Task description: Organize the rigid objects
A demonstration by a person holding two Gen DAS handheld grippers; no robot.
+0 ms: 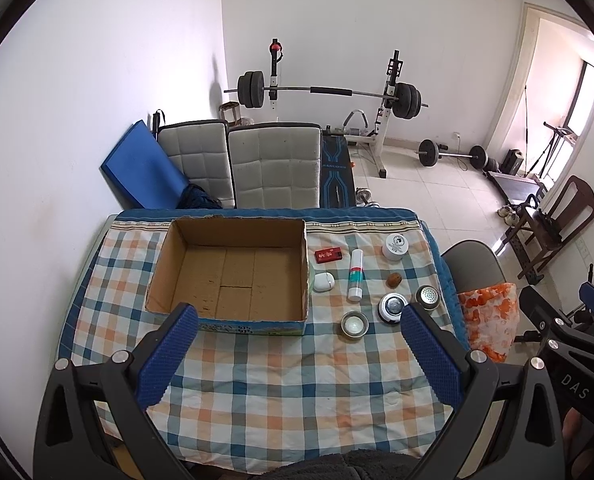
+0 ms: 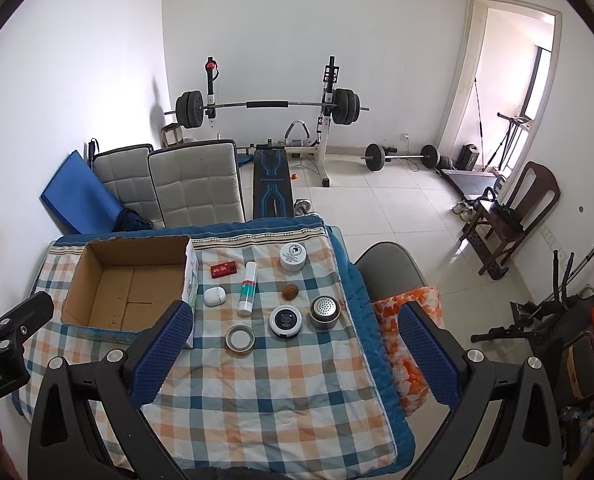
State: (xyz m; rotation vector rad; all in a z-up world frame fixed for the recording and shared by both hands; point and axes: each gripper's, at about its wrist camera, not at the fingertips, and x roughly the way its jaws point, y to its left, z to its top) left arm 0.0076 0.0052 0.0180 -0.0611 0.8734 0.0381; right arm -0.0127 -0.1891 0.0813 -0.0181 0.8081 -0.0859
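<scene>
An empty open cardboard box (image 1: 233,272) (image 2: 129,284) stands on the checked tablecloth at the left. To its right lie a red pack (image 1: 328,255) (image 2: 223,269), a white case (image 1: 323,281) (image 2: 215,296), a white and teal tube (image 1: 355,275) (image 2: 247,288), a white jar (image 1: 395,246) (image 2: 293,257), a brown nut (image 1: 394,279) (image 2: 289,291), a perforated metal can (image 1: 428,297) (image 2: 324,312), a black and white tin (image 1: 393,308) (image 2: 285,321) and a small glass jar (image 1: 354,325) (image 2: 239,339). My left gripper (image 1: 299,320) and right gripper (image 2: 291,318) hover open and empty above the table's near side.
Two grey padded chairs (image 1: 273,164) stand behind the table. A grey chair with an orange patterned bag (image 2: 413,320) stands at the table's right edge. A barbell rack (image 2: 269,108), a weight bench and loose weights are farther back. A wooden chair (image 2: 513,216) is at the right.
</scene>
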